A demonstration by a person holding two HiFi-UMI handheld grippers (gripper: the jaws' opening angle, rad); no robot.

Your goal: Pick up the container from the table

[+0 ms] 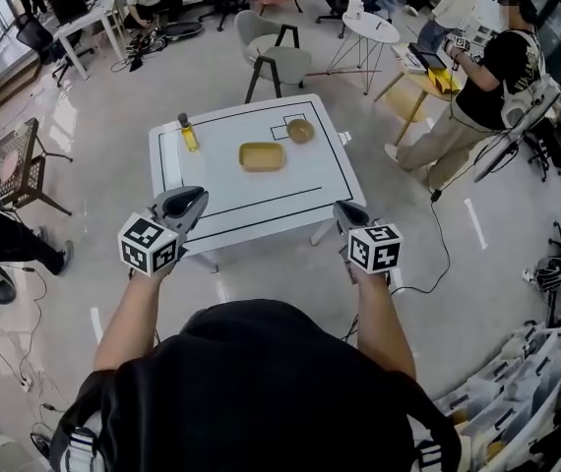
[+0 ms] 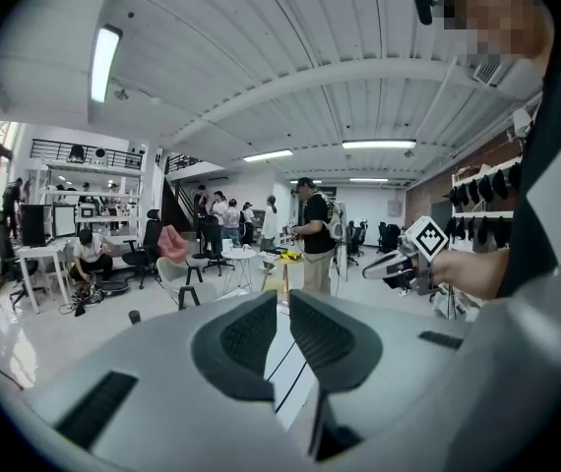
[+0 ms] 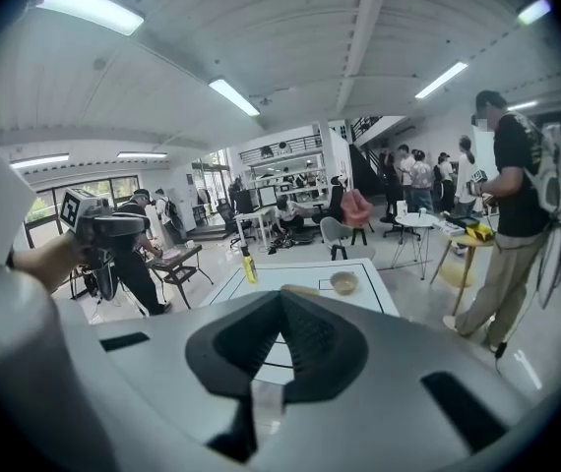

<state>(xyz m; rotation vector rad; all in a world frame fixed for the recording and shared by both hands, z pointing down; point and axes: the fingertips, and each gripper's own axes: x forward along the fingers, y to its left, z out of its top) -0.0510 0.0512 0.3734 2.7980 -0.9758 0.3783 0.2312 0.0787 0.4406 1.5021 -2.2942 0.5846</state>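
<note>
Container [image 1: 261, 155] lying near the middle of the table [image 1: 212, 180], untouched, with a bottle [image 1: 188, 134] toward the table's far left and a bowl [image 1: 300, 131] toward its far right. Left gripper [image 1: 190, 203] hovering at the table's near edge, jaws standing slightly apart, holding nothing. Right gripper [image 1: 349, 214] hovering off the table's near right corner, jaws pressing together, empty. Judging the pick as not yet begun: reaching, opening, gripping and lifting all remaining.
</note>
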